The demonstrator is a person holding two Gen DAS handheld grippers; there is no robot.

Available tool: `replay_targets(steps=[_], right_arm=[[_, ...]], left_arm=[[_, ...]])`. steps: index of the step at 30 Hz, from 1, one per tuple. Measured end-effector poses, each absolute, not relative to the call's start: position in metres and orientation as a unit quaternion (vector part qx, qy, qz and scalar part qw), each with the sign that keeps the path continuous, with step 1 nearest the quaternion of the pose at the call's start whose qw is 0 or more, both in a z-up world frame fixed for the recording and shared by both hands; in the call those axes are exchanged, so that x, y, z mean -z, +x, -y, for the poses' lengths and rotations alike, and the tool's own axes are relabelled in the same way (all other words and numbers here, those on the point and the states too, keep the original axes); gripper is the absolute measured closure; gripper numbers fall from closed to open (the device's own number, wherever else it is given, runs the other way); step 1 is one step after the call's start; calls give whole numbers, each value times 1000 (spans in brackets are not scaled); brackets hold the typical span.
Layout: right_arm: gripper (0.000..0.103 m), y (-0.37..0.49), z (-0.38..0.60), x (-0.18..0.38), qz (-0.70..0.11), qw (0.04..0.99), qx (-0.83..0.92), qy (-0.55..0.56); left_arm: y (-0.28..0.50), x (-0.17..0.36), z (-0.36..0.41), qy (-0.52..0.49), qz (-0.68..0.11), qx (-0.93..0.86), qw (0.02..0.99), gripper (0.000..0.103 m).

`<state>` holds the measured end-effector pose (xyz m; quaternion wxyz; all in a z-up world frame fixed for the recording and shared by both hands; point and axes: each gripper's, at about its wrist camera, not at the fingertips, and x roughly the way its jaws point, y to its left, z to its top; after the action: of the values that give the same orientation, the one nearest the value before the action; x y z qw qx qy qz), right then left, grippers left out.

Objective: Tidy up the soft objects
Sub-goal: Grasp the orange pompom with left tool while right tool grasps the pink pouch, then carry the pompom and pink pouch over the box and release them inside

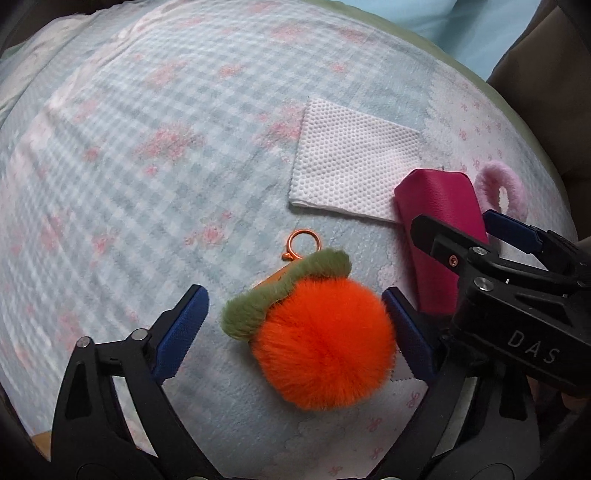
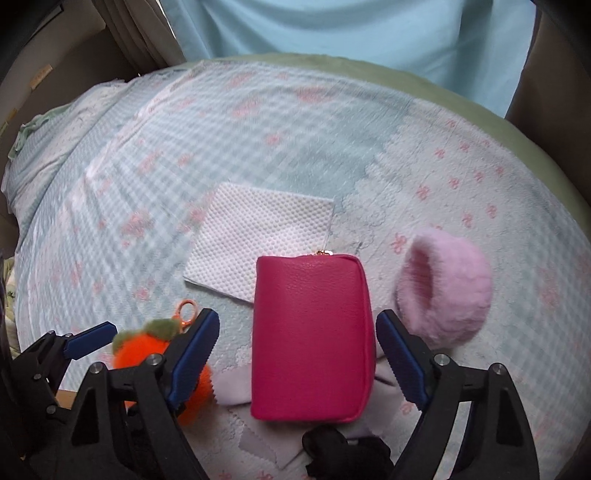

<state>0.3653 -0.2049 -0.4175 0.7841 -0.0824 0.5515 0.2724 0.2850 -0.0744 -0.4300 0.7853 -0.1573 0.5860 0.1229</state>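
An orange pom-pom keychain point(image 1: 321, 339) with a green fuzzy leaf and a copper ring lies on the blanket between the open fingers of my left gripper point(image 1: 295, 317). A magenta leather pouch point(image 2: 310, 336) lies between the open fingers of my right gripper point(image 2: 297, 343); it also shows in the left wrist view point(image 1: 439, 229). A pink fluffy scrunchie point(image 2: 447, 284) lies just right of the pouch. A white folded tissue point(image 2: 255, 240) lies beyond the pouch. The keychain also shows in the right wrist view point(image 2: 136, 350), with my left gripper point(image 2: 144, 334) around it.
Everything lies on a light blue checked blanket point(image 1: 147, 166) with pink bows over a round green cushion. A pale cloth point(image 2: 236, 387) and a black fabric item point(image 2: 343, 450) lie under the pouch's near end. A light blue curtain point(image 2: 332, 29) hangs behind.
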Motion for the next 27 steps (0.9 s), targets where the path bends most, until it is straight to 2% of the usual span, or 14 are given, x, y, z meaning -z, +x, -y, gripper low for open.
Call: replay_targets(steps=[2, 3, 5, 8, 11, 18, 27], right_arm=[[24, 367, 202, 426, -552, 786, -261, -95], [27, 367, 202, 428, -552, 787, -258, -99], [32, 367, 199, 432, -550, 790, -245, -115], [40, 366, 199, 438, -549, 792, -234, -131], [49, 364, 202, 436, -540, 800, -226, -133], [65, 361, 206, 426, -531, 810, -220, -119], [68, 352, 206, 393, -518, 824, -212, -94]], left_arm=[[287, 438, 72, -157, -594, -124, 779, 33], [288, 443, 71, -158, -599, -123, 775, 36], [287, 448, 70, -161, -603, -120, 772, 50], [286, 450, 71, -163, -603, -116, 772, 61], [286, 450, 72, -159, -602, -112, 774, 68], [286, 439, 69, -160, -594, -98, 782, 79], [280, 409, 62, -163, -581, -90, 792, 83]])
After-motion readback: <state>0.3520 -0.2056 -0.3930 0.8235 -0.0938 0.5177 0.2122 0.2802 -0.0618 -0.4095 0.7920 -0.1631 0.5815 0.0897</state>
